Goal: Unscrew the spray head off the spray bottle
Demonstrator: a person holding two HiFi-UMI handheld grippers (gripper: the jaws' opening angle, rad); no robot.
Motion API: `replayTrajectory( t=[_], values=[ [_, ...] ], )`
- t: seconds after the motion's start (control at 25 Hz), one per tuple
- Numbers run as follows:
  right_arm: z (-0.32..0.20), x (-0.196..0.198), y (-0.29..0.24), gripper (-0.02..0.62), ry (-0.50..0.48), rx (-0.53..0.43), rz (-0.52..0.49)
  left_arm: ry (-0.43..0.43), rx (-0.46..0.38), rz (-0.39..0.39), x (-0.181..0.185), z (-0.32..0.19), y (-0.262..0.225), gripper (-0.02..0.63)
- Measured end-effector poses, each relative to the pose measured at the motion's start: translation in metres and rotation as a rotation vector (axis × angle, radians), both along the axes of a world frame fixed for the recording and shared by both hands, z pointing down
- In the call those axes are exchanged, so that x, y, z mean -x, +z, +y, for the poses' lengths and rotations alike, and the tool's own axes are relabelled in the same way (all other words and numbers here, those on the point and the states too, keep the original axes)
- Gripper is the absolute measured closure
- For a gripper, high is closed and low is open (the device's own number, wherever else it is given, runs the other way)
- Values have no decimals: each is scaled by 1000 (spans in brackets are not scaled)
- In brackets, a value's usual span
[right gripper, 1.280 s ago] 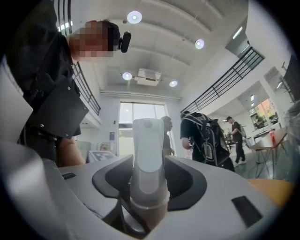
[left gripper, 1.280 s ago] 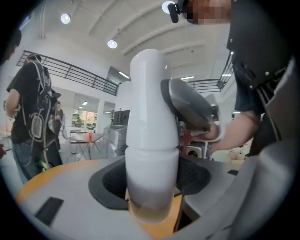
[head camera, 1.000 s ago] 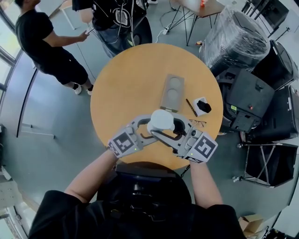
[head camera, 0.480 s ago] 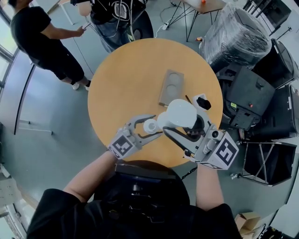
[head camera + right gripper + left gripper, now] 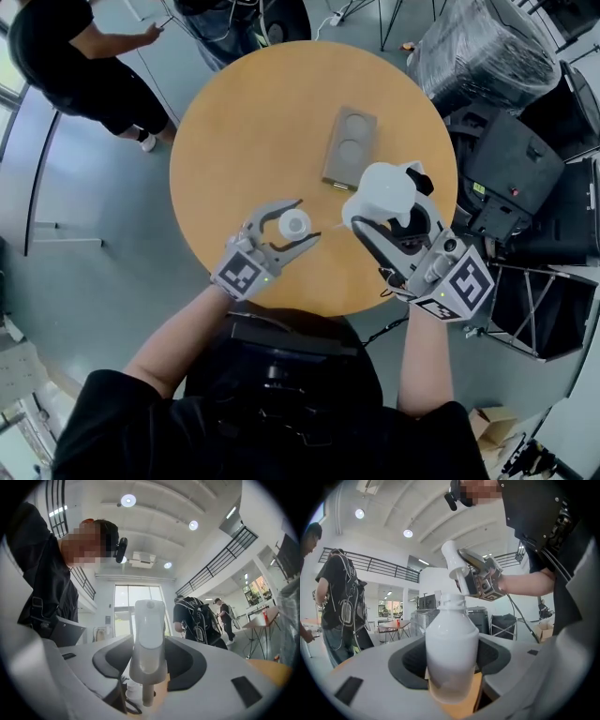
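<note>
The white spray bottle [image 5: 295,224] stands upright between the jaws of my left gripper [image 5: 300,222], which is shut on its body, low over the round wooden table [image 5: 234,131]. In the left gripper view the bottle [image 5: 451,641] fills the middle, its threaded neck [image 5: 453,601] bare. The white spray head [image 5: 380,191] is apart from the bottle, held in my right gripper [image 5: 386,208] further right. The right gripper view shows the spray head [image 5: 149,637] clamped between the jaws, its stem hanging below. From the left gripper view, the spray head [image 5: 455,563] shows up above the bottle.
A grey tray [image 5: 349,148] with two round recesses lies on the far half of the table. A small black-and-white object [image 5: 416,177] sits behind the spray head. Black cases [image 5: 511,178] and a wrapped bundle [image 5: 487,52] crowd the right side. A person [image 5: 70,52] stands at the upper left.
The grippers, close together a second ago, have parted: the right one went right and up with the spray head, the left one went left and down with the bottle.
</note>
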State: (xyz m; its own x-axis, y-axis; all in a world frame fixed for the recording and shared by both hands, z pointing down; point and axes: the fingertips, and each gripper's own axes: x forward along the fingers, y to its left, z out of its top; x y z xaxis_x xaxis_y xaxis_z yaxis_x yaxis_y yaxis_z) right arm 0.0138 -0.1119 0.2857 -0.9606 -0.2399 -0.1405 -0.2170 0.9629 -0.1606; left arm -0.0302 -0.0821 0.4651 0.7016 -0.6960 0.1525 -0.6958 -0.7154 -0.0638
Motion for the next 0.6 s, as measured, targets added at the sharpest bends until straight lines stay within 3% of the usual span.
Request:
replayTrajectory(
  t=[0.2,0.6],
  values=[
    [-21,-2,70,373,19,180,31,-6,-26,-16,2,-9,17,299],
    [-56,3,224,373,40,419,204,39,-22,8,-8,-43,69,299]
  ],
)
